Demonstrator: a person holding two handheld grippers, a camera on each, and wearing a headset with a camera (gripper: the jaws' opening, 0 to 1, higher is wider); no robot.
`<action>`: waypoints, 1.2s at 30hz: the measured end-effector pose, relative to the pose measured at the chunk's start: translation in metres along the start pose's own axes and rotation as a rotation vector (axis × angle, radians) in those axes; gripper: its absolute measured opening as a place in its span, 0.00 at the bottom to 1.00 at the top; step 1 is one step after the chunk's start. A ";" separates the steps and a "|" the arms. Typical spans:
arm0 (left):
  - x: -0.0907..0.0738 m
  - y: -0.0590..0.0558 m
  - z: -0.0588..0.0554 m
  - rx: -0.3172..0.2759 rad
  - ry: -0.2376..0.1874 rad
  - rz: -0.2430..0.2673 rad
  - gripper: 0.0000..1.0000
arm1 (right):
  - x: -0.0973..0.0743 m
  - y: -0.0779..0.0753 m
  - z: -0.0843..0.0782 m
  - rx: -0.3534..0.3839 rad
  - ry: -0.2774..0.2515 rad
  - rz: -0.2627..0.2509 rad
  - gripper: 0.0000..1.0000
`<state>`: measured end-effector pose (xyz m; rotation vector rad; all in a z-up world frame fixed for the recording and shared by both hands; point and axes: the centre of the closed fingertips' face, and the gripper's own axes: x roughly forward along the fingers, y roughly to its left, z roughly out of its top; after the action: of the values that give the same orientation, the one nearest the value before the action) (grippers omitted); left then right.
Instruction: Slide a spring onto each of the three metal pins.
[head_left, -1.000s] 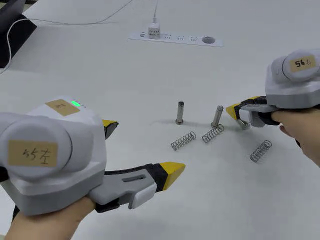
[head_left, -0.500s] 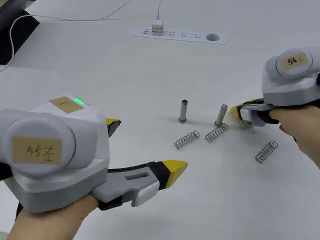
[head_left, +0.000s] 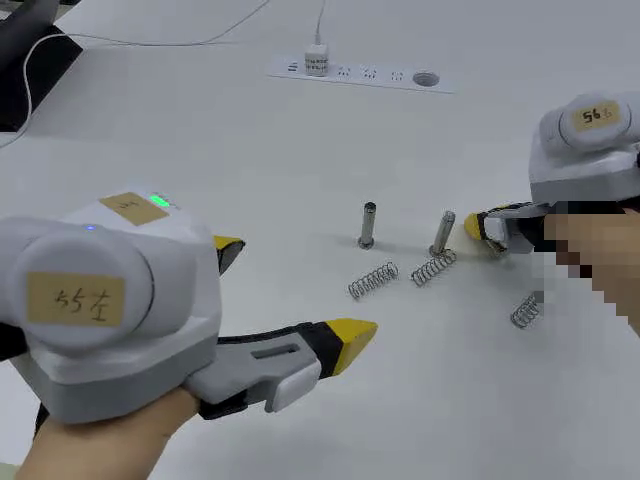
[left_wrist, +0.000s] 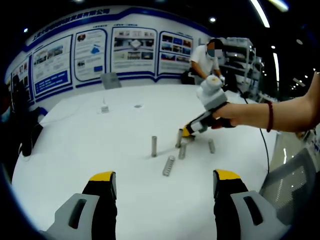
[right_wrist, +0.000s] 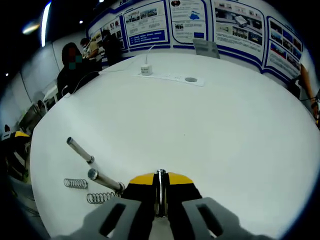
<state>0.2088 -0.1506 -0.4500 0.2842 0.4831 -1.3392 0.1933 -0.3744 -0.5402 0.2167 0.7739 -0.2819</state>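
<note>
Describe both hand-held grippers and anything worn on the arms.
Both share one build: rounded white-grey housing, black jaws with yellow tips. The left hand-held gripper carries a tan handwritten label starting 55 and a lit green light; the right hand-held gripper has a tan label starting 56. A dark red wristband circles the right wrist.

The left gripper (head_left: 290, 290), held low and close by the left hand (head_left: 100, 440), has its jaws spread wide. The right gripper (head_left: 480, 226) reaches in sideways, jaws pinched on a metal pin (right_wrist: 160, 197).
</note>
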 end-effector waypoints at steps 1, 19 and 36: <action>0.000 0.000 0.001 -0.004 -0.004 -0.001 0.81 | -0.001 0.000 0.000 0.004 -0.001 0.002 0.09; -0.003 -0.008 0.008 0.014 -0.028 -0.017 0.78 | -0.035 0.001 0.007 -0.016 -0.043 0.012 0.09; -0.005 -0.013 0.010 0.024 -0.040 -0.034 0.76 | -0.060 0.002 0.002 -0.040 -0.066 0.009 0.08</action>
<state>0.1970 -0.1543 -0.4377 0.2697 0.4400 -1.3819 0.1544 -0.3625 -0.4962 0.1727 0.7124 -0.2639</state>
